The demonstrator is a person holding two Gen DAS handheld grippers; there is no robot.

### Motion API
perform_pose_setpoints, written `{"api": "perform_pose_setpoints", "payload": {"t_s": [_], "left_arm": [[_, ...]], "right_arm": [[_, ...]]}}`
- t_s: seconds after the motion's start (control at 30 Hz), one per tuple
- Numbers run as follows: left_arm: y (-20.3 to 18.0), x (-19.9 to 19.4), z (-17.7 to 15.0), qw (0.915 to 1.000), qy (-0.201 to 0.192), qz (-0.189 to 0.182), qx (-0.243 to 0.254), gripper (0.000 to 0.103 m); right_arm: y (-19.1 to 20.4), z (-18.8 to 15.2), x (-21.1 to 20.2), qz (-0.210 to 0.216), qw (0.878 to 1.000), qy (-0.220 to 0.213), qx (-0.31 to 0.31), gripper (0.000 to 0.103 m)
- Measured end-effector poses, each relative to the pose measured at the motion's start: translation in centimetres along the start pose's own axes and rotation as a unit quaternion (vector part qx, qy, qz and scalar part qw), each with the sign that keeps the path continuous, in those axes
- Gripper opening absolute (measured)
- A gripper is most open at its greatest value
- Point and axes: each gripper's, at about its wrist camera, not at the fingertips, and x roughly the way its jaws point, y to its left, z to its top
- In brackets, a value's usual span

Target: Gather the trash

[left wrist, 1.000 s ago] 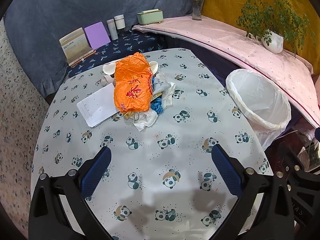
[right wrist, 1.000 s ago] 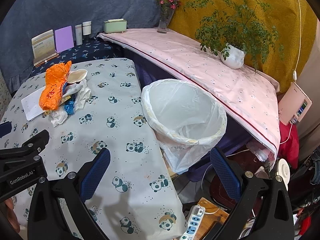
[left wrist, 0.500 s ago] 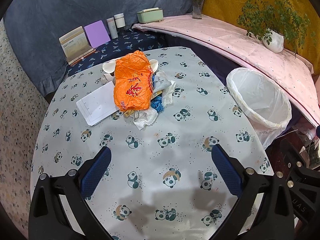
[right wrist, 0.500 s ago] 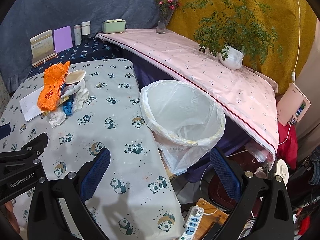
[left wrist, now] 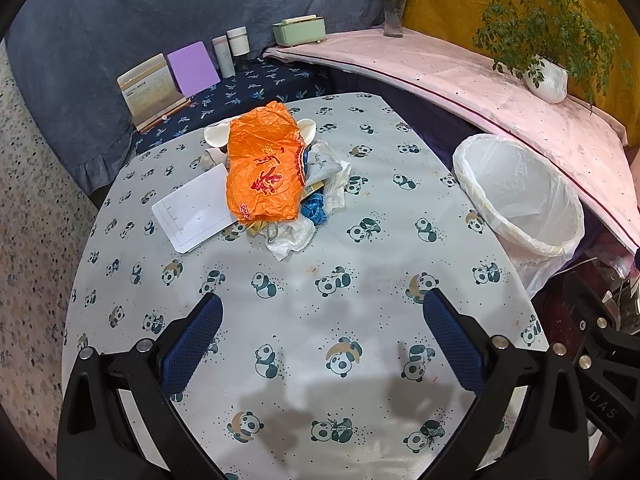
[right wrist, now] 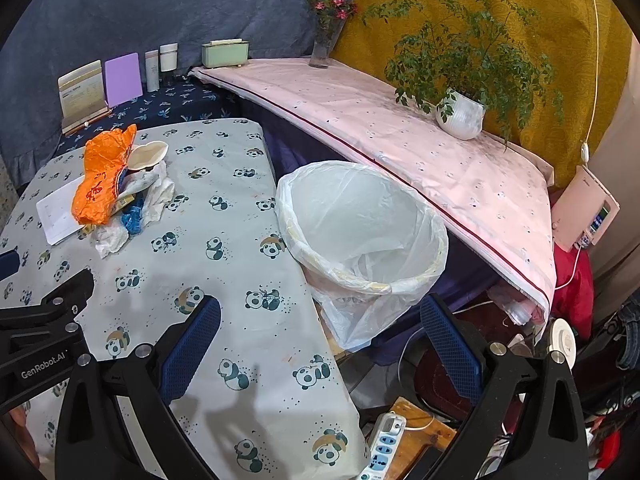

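A trash pile lies on the panda-print table (left wrist: 288, 320): an orange wrapper (left wrist: 264, 168) on top, a white paper sheet (left wrist: 192, 212) to its left, crumpled white tissue (left wrist: 292, 238), a blue scrap (left wrist: 314, 208) and a white shell-shaped dish (right wrist: 149, 153) behind. The pile also shows in the right wrist view (right wrist: 104, 176). A bin with a white liner (right wrist: 360, 232) stands beside the table's right edge (left wrist: 520, 196). My left gripper (left wrist: 320, 320) is open and empty above the table's near part, short of the pile. My right gripper (right wrist: 318, 328) is open and empty near the bin.
A dark blue shelf behind the table holds a card stand (left wrist: 152, 88), a purple board (left wrist: 192, 68), two bottles (left wrist: 232, 50) and a green box (left wrist: 300, 30). A pink-covered ledge carries a flower vase (right wrist: 326, 40) and a potted plant (right wrist: 460, 112). A power strip (right wrist: 382, 448) lies on the floor.
Both grippers drifted slightly; the views shift a little, with the pile and bin appearing marginally farther. Both stay open and empty. Nothing on the table moved.
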Motion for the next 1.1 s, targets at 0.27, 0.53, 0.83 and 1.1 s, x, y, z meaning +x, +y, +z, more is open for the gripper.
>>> {"api": "perform_pose_setpoints", "payload": {"t_s": [0.27, 0.53, 0.83, 1.1], "left_arm": [[0.0, 0.0, 0.1, 1.0, 0.0, 0.0, 0.0, 0.096], [0.1, 0.1, 0.1, 1.0, 0.001, -0.001, 0.001, 0.096], [0.5, 0.6, 0.2, 0.9999, 0.007, -0.001, -0.008, 0.096], [1.3, 1.3, 0.6, 0.9997, 0.014, -0.004, -0.02, 0.096]], "right_arm": [[-0.1, 0.1, 0.1, -0.001, 1.0, 0.0, 0.001, 0.096], [-0.2, 0.2, 0.2, -0.004, 1.0, -0.002, 0.004, 0.096], [-0.1, 0.2, 0.4, -0.008, 1.0, -0.001, 0.006, 0.096], [0.2, 0.5, 0.6, -0.008, 1.0, -0.002, 0.005, 0.096]]}}
